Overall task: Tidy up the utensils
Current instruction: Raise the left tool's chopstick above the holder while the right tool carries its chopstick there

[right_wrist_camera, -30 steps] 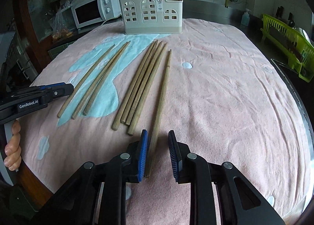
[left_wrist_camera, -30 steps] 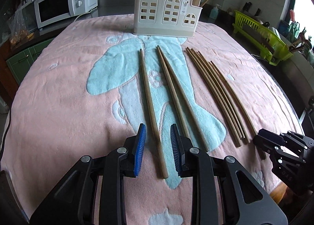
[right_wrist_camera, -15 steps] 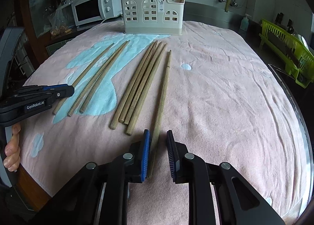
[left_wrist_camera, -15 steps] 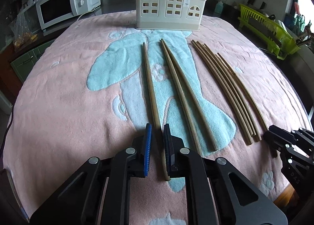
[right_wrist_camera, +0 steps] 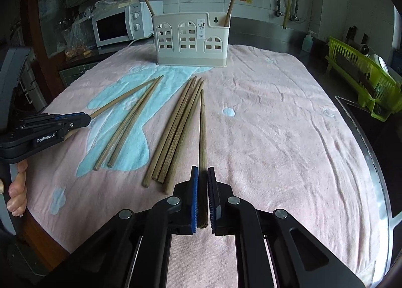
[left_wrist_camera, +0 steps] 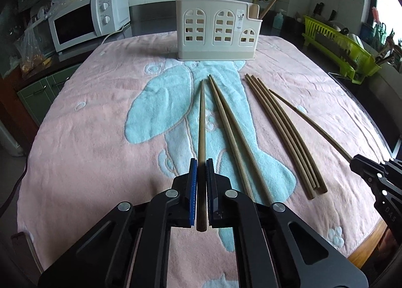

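Observation:
Several wooden chopsticks lie lengthwise on a pink and blue towel (left_wrist_camera: 100,122). My left gripper (left_wrist_camera: 201,162) is shut on the near end of one chopstick (left_wrist_camera: 201,122), the leftmost of the row, and has it lifted off the cloth. My right gripper (right_wrist_camera: 202,170) is shut on another chopstick (right_wrist_camera: 202,132), the rightmost one, also raised. A pair (left_wrist_camera: 231,132) and a bundle of several (left_wrist_camera: 284,132) stay on the towel between them. A cream utensil holder (left_wrist_camera: 217,29) stands at the far edge with two sticks upright in it. Each gripper shows at the side of the other's view: right gripper (left_wrist_camera: 356,162), left gripper (right_wrist_camera: 85,118).
A white microwave (left_wrist_camera: 88,21) sits at the back left. A green dish rack (left_wrist_camera: 339,46) stands at the right beyond the table edge. A person's fingers (right_wrist_camera: 17,187) hold the left gripper's handle. Bare towel (right_wrist_camera: 289,137) spreads to the right of the chopsticks.
Both grippers closed onto the chopsticks that lay between their jaws. Both chopsticks now rise off the towel, and the right gripper has moved upward.

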`<action>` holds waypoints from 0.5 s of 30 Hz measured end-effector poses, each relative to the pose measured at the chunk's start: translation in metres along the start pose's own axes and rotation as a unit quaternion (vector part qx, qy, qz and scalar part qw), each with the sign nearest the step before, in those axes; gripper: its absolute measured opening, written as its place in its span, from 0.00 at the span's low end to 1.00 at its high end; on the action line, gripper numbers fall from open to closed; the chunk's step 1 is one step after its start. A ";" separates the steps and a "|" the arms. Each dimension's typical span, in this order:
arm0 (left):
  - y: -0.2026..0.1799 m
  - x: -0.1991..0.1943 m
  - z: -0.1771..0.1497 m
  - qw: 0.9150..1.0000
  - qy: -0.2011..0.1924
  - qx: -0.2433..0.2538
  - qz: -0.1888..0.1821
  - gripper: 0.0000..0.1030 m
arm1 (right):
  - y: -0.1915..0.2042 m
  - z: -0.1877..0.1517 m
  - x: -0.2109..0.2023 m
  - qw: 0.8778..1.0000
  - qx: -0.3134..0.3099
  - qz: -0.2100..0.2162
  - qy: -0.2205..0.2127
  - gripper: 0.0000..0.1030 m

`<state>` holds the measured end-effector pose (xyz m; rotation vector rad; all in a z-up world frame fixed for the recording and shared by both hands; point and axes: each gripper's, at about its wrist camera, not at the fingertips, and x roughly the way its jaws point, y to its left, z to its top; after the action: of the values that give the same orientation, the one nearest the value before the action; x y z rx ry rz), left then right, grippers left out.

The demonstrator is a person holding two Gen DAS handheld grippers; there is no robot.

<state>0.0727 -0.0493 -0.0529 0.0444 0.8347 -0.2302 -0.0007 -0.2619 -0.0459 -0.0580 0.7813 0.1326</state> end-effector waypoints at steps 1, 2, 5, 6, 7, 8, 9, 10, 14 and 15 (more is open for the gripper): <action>0.000 -0.002 0.002 1.000 -0.004 0.000 0.000 0.05 | 0.000 0.003 -0.002 1.000 -0.001 -0.001 -0.005 0.07; 0.000 -0.004 0.004 1.000 -0.008 0.000 0.000 0.05 | -0.001 0.006 -0.005 1.000 -0.003 -0.001 -0.010 0.07; 0.001 -0.008 0.009 1.000 -0.017 -0.002 -0.001 0.05 | 0.001 0.014 -0.011 1.000 -0.008 -0.001 -0.024 0.07; 0.002 -0.009 0.011 1.000 -0.020 -0.003 -0.001 0.05 | 0.001 0.017 -0.014 1.000 -0.010 -0.001 -0.029 0.07; 0.002 -0.011 0.013 1.000 -0.023 -0.002 -0.001 0.05 | 0.002 0.020 -0.015 0.999 -0.013 -0.001 -0.032 0.07; 0.002 -0.012 0.014 1.000 -0.026 -0.001 0.000 0.05 | 0.002 0.023 -0.016 0.999 -0.014 -0.001 -0.036 0.07; 0.002 -0.013 0.015 1.000 -0.028 -0.001 -0.001 0.05 | 0.003 0.025 -0.017 0.999 -0.014 0.000 -0.039 0.07; 0.002 -0.014 0.017 1.000 -0.031 -0.001 -0.001 0.05 | 0.003 0.028 -0.019 0.999 -0.014 0.001 -0.043 0.07; 0.005 -0.017 0.023 0.999 -0.040 -0.002 -0.003 0.05 | 0.004 0.038 -0.024 0.998 -0.017 0.002 -0.057 0.07; 0.006 -0.019 0.025 0.999 -0.044 -0.003 -0.004 0.05 | 0.004 0.040 -0.025 0.998 -0.017 0.002 -0.060 0.07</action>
<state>0.0799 -0.0435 -0.0225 0.0252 0.7489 -0.2364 0.0096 -0.2562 -0.0001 -0.0801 0.6584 0.1529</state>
